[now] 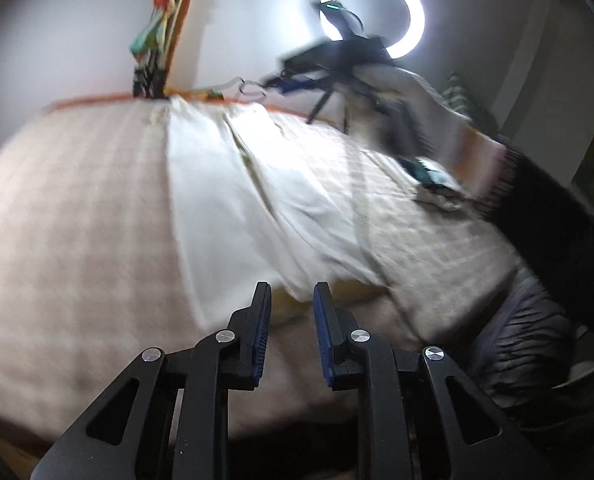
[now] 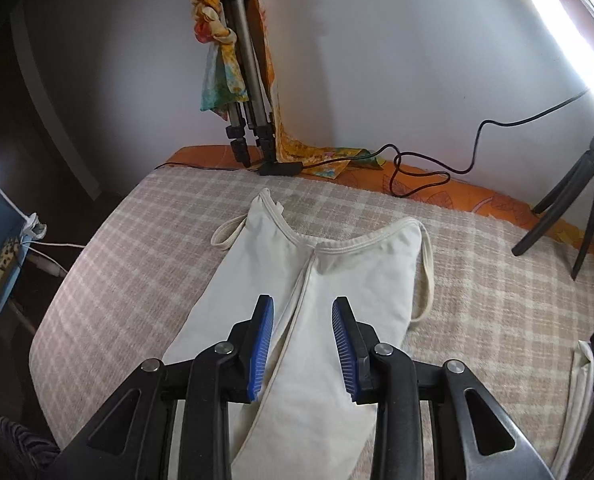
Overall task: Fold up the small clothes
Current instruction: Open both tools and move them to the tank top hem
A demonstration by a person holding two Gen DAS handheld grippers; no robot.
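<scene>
Here we are hovering both claws, the left claw [image 1: 292, 294] narrowly parted and the right claw [image 2: 303, 308] wider, both gripping nothing, over the cream top [image 2: 321, 280] lying flat on the checked bed [image 2: 497, 312], straps toward the wall.

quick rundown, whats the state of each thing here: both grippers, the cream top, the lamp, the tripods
left gripper: open, holding nothing, above the near hem
right gripper: open, empty, over the garment
cream top: lying on the checked blanket, partly folded lengthwise, straps loose
ring light: on
tall tripod: legs closed, leaning at the wall, patterned scarf draped on it
small tripod: legs spread, standing
</scene>
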